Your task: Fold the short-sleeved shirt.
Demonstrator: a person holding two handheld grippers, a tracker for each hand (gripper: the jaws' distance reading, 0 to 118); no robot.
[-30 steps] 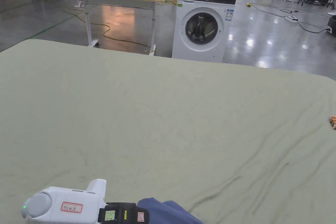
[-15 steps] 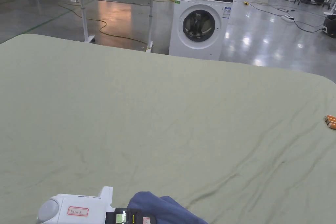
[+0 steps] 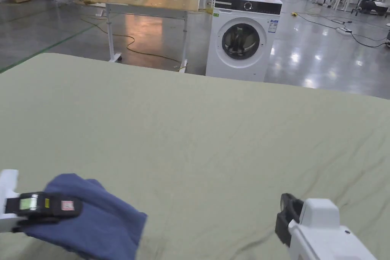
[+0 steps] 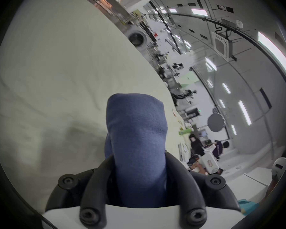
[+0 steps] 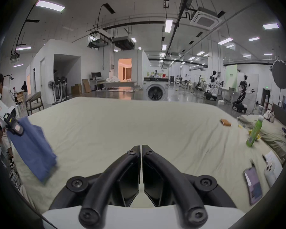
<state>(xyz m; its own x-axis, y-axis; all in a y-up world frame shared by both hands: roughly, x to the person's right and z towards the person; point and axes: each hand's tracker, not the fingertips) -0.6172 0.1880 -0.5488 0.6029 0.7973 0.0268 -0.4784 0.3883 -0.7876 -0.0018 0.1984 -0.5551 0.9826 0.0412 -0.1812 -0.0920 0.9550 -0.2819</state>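
Swinging up into the lower left of the head view, the left gripper [image 3: 42, 208] now carries far more of the dark blue short-sleeved shirt [image 3: 91, 220] into sight than it did a second ago, when only a small blue hump showed at the bottom edge beside the white gripper body. Its black jaws are clenched on a bunched fold of the cloth, as the left gripper view [image 4: 135, 158] makes plain, with the blue fabric [image 4: 135, 133] standing up between them. In the right gripper view the shirt [image 5: 31, 148] hangs from that gripper over the near left part of the pale green bed sheet [image 5: 122, 125], its lower edge blurred (so probably swinging). The right gripper [image 3: 289, 215] has also come into the head view at the lower right, where it was absent before; its own camera shows its jaws [image 5: 141, 150] pressed together on nothing. I judge that the shirt has just been brought over the wide pale green sheet [image 3: 198, 127] and is not yet laid flat, so folding proper has not begun; the free gripper will likely need to open and take a second edge to spread the cloth out.
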